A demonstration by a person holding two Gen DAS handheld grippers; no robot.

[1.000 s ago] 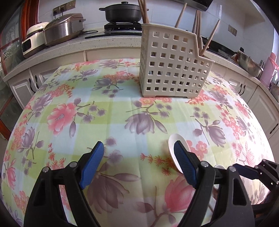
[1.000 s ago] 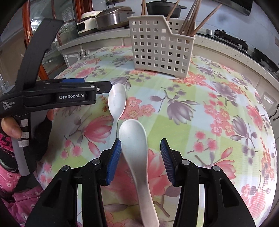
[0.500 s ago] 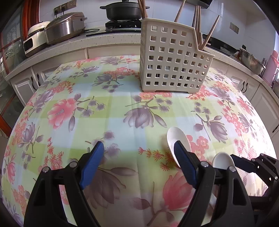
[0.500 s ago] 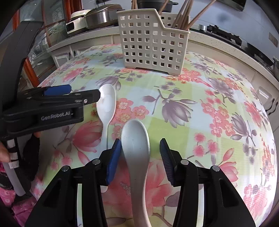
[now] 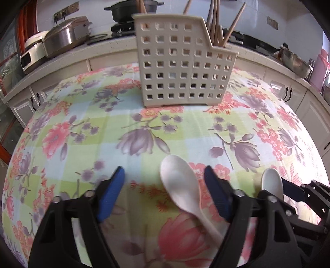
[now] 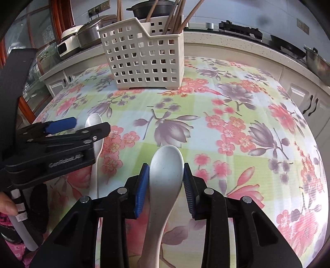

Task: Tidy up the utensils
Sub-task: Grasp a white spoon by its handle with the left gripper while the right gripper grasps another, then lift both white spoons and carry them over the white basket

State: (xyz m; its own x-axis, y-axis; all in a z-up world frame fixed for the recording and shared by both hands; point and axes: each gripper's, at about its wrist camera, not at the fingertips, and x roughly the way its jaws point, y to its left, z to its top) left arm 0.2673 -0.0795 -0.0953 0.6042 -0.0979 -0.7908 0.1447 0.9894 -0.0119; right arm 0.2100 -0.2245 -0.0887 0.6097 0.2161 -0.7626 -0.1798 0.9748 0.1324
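Floral tablecloth (image 5: 86, 144) lies bare between spoons and utensil basket (image 5: 181, 68).
Left gripper (image 5: 165, 185) closing, not touching its white spoon (image 5: 179, 185); right gripper (image 6: 166, 181) closing against its grey-white spoon (image 6: 165, 175).

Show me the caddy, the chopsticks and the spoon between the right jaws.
caddy (image 6: 144, 59): right wrist view, front wall.
chopsticks (image 6: 175, 18): right wrist view, shafts above the rim.
spoon (image 6: 166, 165): right wrist view, bowl.
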